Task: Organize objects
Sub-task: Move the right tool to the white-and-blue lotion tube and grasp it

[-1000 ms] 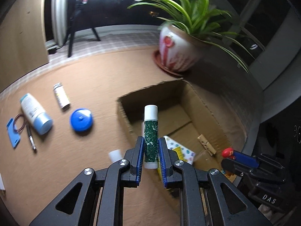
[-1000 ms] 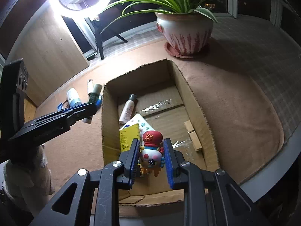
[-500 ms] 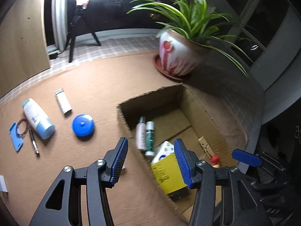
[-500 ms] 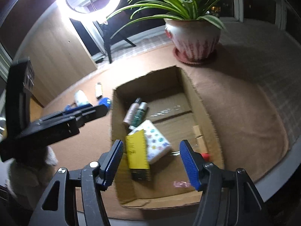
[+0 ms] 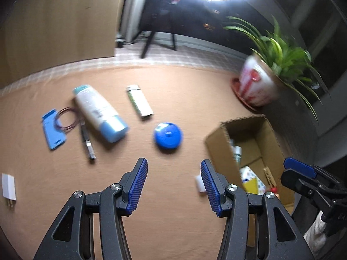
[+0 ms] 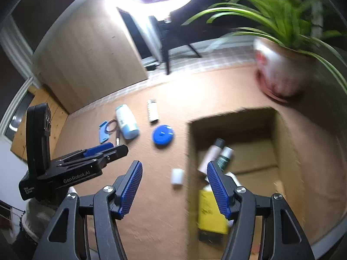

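Observation:
My left gripper [image 5: 173, 166] hangs open and empty over the brown mat, short of a blue round disc [image 5: 168, 136]. A white-and-blue bottle [image 5: 99, 112], a white-green lighter-like stick [image 5: 139, 103], a pen [image 5: 86, 140] and a blue card [image 5: 53, 130] lie beyond it. My right gripper [image 6: 174, 169] is open and empty too, above a small white cap [image 6: 177, 176] beside the cardboard box [image 6: 234, 117]. The box holds a pinkish bottle [image 6: 211, 155], a green glue stick [image 6: 224, 158] and a yellow packet [image 6: 211, 212].
A potted plant [image 5: 258, 84] stands behind the box [image 5: 249, 130], near the table's far right. A white plug-like item [image 5: 8, 187] lies at the left edge. A ring light glares at the back. My left gripper [image 6: 117, 149] shows at the right wrist view's left.
Both grippers opened, dropping the green glue stick and the red-capped toy into the box. Both then swung left, away from the box and over the mat.

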